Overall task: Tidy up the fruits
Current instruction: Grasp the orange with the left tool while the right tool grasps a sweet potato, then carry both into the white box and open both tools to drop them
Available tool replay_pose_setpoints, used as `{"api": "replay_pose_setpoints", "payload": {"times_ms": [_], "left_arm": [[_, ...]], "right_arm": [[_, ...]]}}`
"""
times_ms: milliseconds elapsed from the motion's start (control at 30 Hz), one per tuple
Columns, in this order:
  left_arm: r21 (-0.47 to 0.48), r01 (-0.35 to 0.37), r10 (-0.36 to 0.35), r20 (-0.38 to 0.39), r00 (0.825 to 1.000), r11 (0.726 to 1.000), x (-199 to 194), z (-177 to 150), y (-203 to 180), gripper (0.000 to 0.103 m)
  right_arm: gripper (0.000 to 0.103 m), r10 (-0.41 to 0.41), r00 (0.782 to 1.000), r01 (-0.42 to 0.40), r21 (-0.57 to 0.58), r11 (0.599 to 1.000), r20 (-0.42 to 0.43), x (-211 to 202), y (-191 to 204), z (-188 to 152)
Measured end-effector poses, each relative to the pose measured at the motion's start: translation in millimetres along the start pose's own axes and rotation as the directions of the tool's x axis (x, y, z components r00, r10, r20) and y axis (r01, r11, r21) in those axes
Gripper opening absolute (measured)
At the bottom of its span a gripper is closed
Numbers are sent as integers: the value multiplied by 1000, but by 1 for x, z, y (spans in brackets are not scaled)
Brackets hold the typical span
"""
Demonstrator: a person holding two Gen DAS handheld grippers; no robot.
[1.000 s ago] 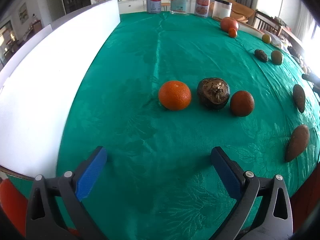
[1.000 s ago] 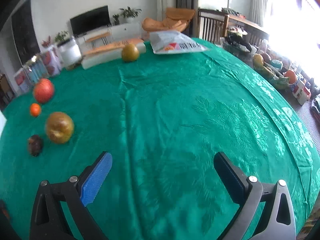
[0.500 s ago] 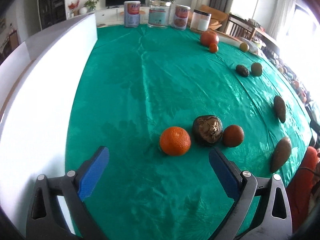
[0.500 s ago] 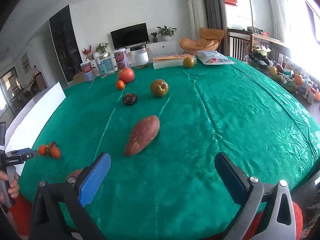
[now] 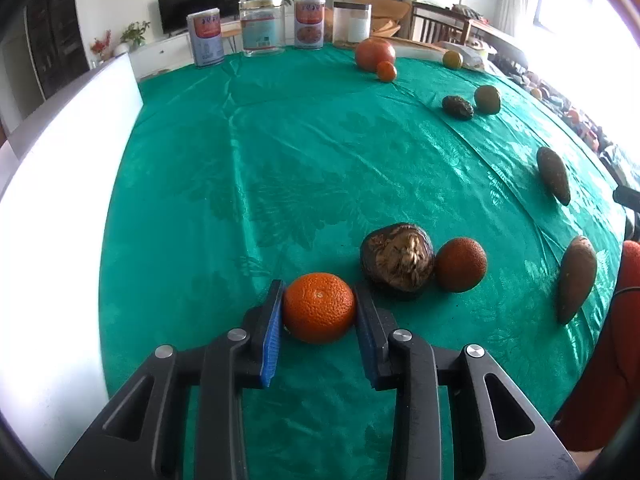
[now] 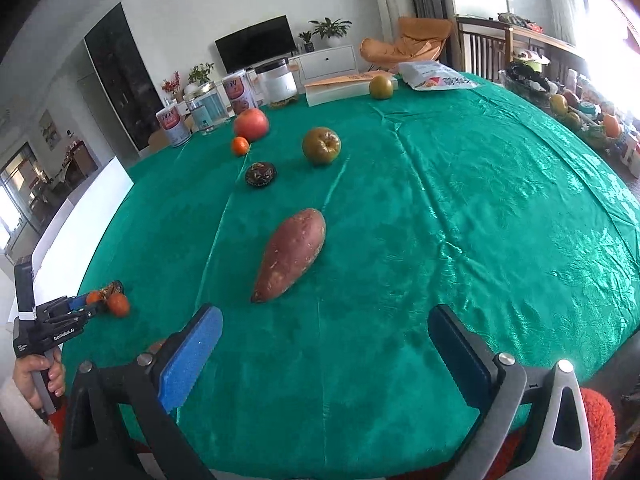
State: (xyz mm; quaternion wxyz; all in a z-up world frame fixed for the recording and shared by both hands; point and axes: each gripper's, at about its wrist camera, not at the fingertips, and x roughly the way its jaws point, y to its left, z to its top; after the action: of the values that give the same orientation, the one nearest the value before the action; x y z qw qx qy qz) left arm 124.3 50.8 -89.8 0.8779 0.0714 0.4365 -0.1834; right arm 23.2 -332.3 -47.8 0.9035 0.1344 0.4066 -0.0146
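A bright orange [image 5: 319, 307] rests on the green tablecloth [image 5: 304, 152], and my left gripper [image 5: 319, 292] is closing on it, its blue pads pressing both sides. Right of it lie a dark brown wrinkled fruit [image 5: 397, 256] and a darker orange fruit [image 5: 460, 264]. In the right wrist view the left gripper [image 6: 86, 306] shows at the far left, held by a hand [image 6: 36, 376]. My right gripper [image 6: 325, 316] hangs over the table's near edge, its jaws wide and closing slightly with nothing between them. A sweet potato [image 6: 290, 254] lies just beyond it.
A white board [image 5: 52, 208] runs along the left. Cans and jars [image 5: 262, 28] line the far edge. A red fruit [image 6: 251, 123], a small orange [image 6: 240, 146], a dark fruit [image 6: 260, 174], a green-brown apple [image 6: 321, 146] and another sweet potato [image 5: 576, 280] are scattered around.
My left gripper moved forward to the orange and its jaws came together on it. The right gripper swung left, bringing the sweet potato and the left gripper into its view.
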Motion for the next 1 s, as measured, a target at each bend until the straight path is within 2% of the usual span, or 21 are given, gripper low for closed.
{"api": "replay_pose_setpoints", "payload": {"times_ms": [33,100,200,300,333,400,433,500,667,767,867,933,1000], "left_arm": [[-18,2,-2,7,1000,1000,-2,0,1,33],[-56,1,0,24,1000,998,-7,-1,3,33],[-124,10,-4,44,999,992,-19,-4,6,33],[-145,9,-1,56,998,989,-31,-7,4,33],[-148,3,6,58,998,989,-35,-8,3,33],[-160,-1,11,59,998,987,-43,-8,3,32],[-167,-2,12,57,998,986,-46,-9,3,33],[-177,-12,21,49,999,984,-52,-9,3,32],[-236,-30,32,5,999,971,-69,-5,10,32],[-286,-7,17,31,999,958,-97,5,22,32],[-321,-17,48,87,995,947,-138,19,43,32],[-348,-54,100,116,988,936,-167,28,62,32],[-385,-86,149,136,979,919,-193,32,84,32]], "right_arm": [[84,21,999,-21,-4,1000,-31,8,2,6],[78,66,994,-67,-1,998,-84,24,6,15],[74,86,988,-87,1,996,-130,46,14,30],[69,71,983,-70,13,997,-170,69,18,45],[63,73,979,-68,31,997,-188,77,17,49],[58,75,970,-61,67,996,-230,92,18,56],[52,66,967,-47,82,995,-247,99,17,59],[44,35,958,-10,89,996,-285,109,18,61],[43,51,946,-18,105,994,-320,110,19,69],[43,102,950,-90,56,994,-296,91,42,78],[43,189,944,-197,-2,980,-271,64,90,93],[43,274,925,-298,-53,953,-264,48,139,104],[43,372,888,-408,-93,908,-269,34,193,111]]}}
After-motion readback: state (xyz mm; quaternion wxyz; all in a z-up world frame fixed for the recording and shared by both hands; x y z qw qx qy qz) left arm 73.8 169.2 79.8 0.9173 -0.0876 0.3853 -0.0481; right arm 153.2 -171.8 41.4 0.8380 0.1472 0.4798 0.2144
